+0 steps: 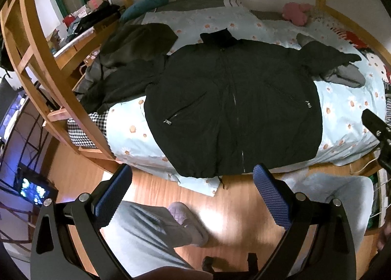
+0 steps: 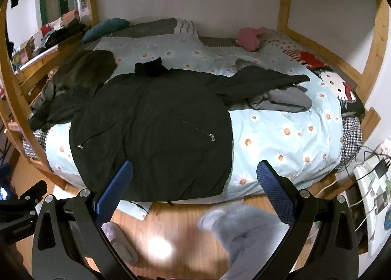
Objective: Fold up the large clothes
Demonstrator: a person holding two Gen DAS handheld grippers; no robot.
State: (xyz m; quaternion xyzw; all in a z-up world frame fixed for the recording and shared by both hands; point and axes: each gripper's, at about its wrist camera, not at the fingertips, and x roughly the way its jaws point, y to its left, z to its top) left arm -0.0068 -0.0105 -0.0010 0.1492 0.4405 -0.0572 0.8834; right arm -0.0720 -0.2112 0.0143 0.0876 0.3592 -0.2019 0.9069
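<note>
- Jacket, black, zip-front, lies spread face up on the bed, collar toward the wall, hem at the near edge and hanging slightly over it.
- Zip runs down the middle; a slanted zip pocket sits on each side of the front.
- One sleeve stretches toward the Hello Kitty pillow and rests over a grey garment; the other sleeve runs toward the wooden bed frame and lies bunched against a dark olive garment.
- Bedding: pale blue duvet with a daisy print. Pink plush toy and teal cushion near the wall, well apart from the jacket.
- Left gripper: released, blue pads spread wide, nothing between them, held above the wood floor just short of the hem.
- Right gripper: also released and empty, near the hem.
- Person's legs in grey trousers and slippers stand on the floor beside the bed.
</note>
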